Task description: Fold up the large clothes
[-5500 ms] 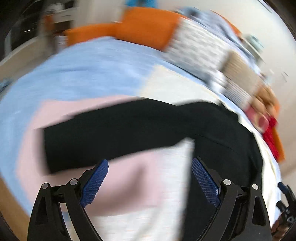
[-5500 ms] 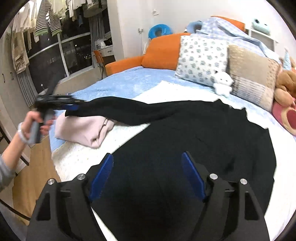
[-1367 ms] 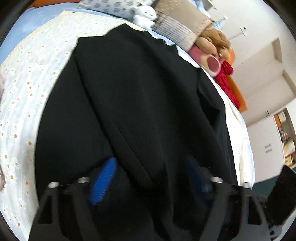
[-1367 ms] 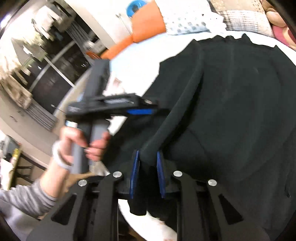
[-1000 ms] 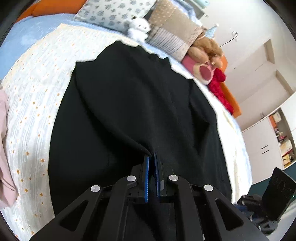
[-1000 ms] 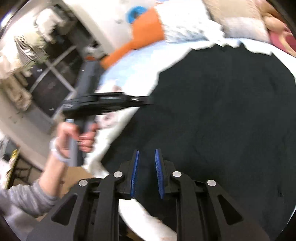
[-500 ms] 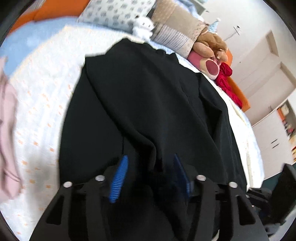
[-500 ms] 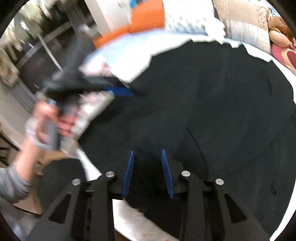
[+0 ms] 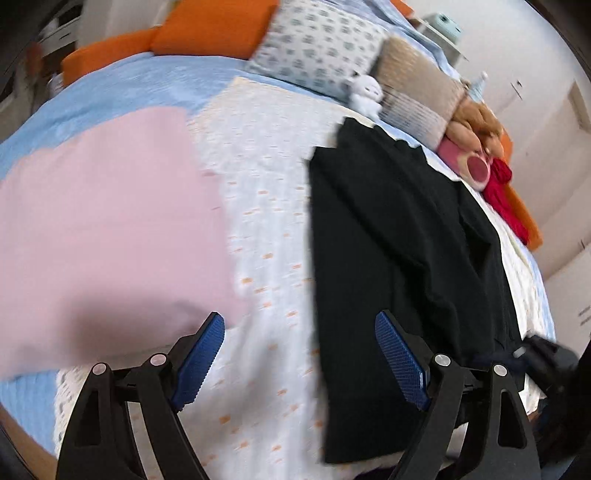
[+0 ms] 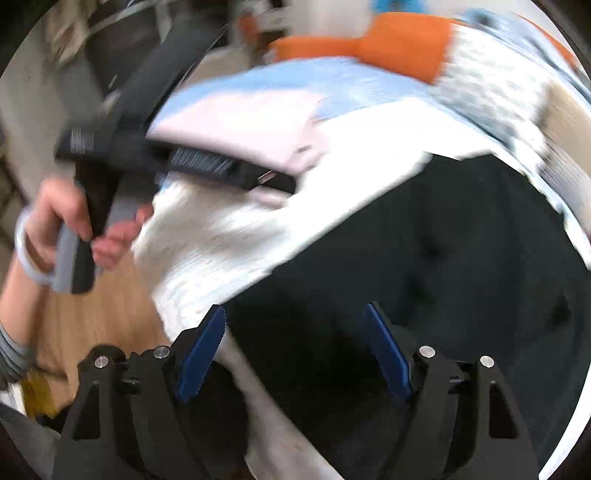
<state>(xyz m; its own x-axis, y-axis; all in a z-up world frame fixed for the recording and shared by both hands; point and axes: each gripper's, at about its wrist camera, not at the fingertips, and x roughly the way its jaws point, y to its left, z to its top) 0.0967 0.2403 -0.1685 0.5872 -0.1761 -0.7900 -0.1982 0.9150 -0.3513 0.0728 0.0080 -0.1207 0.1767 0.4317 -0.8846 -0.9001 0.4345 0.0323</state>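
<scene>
A large black garment [image 9: 406, 240] lies folded lengthwise on the white flowered quilt [image 9: 266, 221]. My left gripper [image 9: 299, 328] hovers over the quilt just left of the garment's edge. Its jaws are opening and nothing is between them. In the right wrist view, my right gripper [image 10: 295, 317] hangs over the near left part of the black garment [image 10: 443, 277]. Its jaws are opening too, and the pads stand clear of the cloth. A hand [image 10: 74, 221] holds the left gripper [image 10: 221, 166] above the quilt [image 10: 221, 240]. Both views are motion-blurred.
A pink garment [image 9: 110, 221] lies on the blue bedspread [image 9: 129, 85] to the left. Pillows [image 9: 314, 48], a small white plush [image 9: 365, 92] and a brown and pink plush [image 9: 472, 147] line the bed's head. Orange cushions [image 9: 214, 26] sit behind. Wooden floor [image 10: 99, 314] shows beside the bed.
Both grippers were shut on a fold of the black garment; both have let go and opened wide. The left swung left off the garment over the quilt. The right rolled and shifted along the near edge.
</scene>
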